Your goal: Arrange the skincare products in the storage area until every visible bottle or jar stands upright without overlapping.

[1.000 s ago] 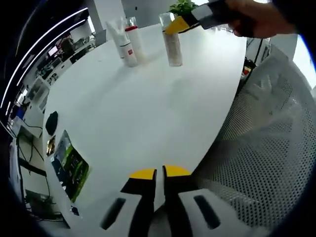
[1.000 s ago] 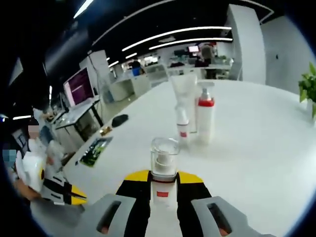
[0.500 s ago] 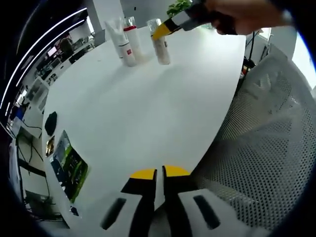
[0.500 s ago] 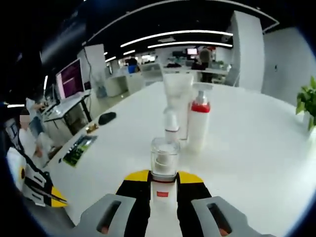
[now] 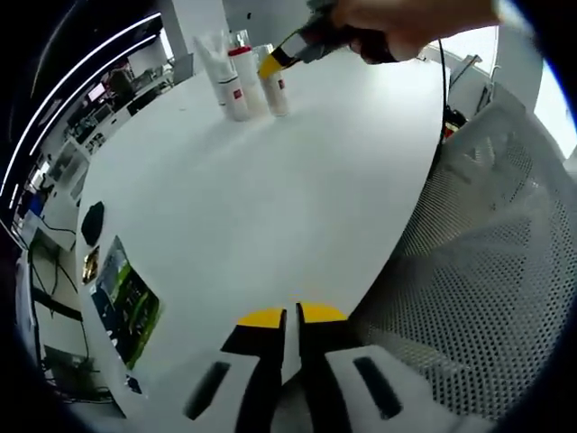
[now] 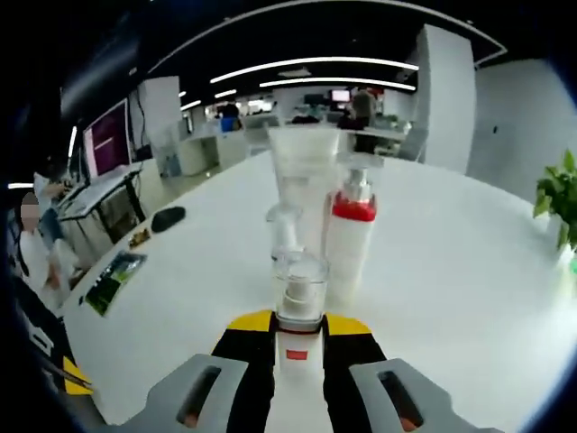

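Open-plan office, strip lights overhead, and a big white table [image 5: 270, 189] carrying the whole job. The right gripper [image 6: 298, 327] has its jaws clamped on a small clear-capped bottle [image 6: 300, 298], held upright with a red mark low on its body. Just beyond it at twelve o'clock stand the red-collared pump bottle [image 6: 350, 244] and the upturned tube [image 6: 302, 176], both upright and close together. From the left gripper view the same bottle [image 5: 276, 88] sits in those yellow tips right beside the pump bottle [image 5: 246, 77] and tube [image 5: 221, 77], up at eleven o'clock at the table's far side. The person's hand [image 5: 406, 18] shows at one o'clock.

The left gripper [image 5: 290, 317] hangs at the near table edge, jaws together on nothing.

Risk now: the gap is tight. Push on and the held bottle may nudge the pump bottle or topple the tube, which balances on its narrow cap. Let go with the base off the table, or tilted, and it tips.

Hard to tell whether the bottle's base touches the table; the jaws hide it. The tube stands partly behind the held bottle. A mesh chair [image 5: 487, 262] lies at three o'clock.
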`<state>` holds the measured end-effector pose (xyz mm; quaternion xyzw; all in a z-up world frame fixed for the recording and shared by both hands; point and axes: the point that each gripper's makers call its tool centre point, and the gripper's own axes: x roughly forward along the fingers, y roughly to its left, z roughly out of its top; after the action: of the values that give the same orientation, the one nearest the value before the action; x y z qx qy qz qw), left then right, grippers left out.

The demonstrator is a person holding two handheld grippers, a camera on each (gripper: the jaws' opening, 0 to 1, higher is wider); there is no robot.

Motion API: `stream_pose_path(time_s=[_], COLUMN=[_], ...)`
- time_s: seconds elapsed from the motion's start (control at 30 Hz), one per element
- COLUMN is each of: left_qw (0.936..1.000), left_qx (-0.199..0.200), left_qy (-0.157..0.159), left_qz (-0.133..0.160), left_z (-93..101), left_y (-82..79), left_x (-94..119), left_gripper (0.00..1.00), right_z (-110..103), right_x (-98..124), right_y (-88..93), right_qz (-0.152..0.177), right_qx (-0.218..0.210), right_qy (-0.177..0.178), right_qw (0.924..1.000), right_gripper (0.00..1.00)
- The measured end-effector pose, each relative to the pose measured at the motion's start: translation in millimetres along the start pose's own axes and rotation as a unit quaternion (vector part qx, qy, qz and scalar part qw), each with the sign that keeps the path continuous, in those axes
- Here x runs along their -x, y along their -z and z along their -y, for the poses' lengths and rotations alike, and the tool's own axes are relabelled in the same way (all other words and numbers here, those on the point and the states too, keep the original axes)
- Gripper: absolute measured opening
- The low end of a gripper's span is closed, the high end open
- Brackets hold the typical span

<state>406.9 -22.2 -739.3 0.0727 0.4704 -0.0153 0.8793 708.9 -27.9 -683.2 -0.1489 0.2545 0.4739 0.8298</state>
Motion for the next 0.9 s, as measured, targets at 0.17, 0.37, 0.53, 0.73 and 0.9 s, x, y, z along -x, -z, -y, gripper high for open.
stream_pose_path(time_s=[0.17,0.37,0.53,0.73,0.9], left_qw=[1.0000,1.0000,0.9999,0.9999,0.9999], left_qx=[0.001,0.003,0.000,-0.004,-0.003], left_qy=[0.002,0.001,0.004,0.006,0.007], left_qz=[-0.007,-0.008,-0.011,-0.011,-0.011], left_z=[0.5,0.9,3.0,4.1,4.3], left_y=[2.6,3.7,4.8,4.5,4.8], left_x=[-2,0,-1,-2,-3], left_gripper=[0.00,0.00,0.00,0.00,0.00], right_z=[4,6,8,17,14], right_x=[-6,-22,-20,-19,-18], right_y=[-11.6,-10.1,-12.3,-11.9,-8.0], right_qz=[0.011,0.018,0.032,0.035,0.039], right_qx=[0.015,0.020,0.033,0.010,0.017], right_qy=[0.014,0.022,0.022,0.033,0.029], right_qw=[0.9997,0.9994,0.9987,0.9988,0.9986], right_gripper=[0.13,0.13,0.14,0.14,0.14])
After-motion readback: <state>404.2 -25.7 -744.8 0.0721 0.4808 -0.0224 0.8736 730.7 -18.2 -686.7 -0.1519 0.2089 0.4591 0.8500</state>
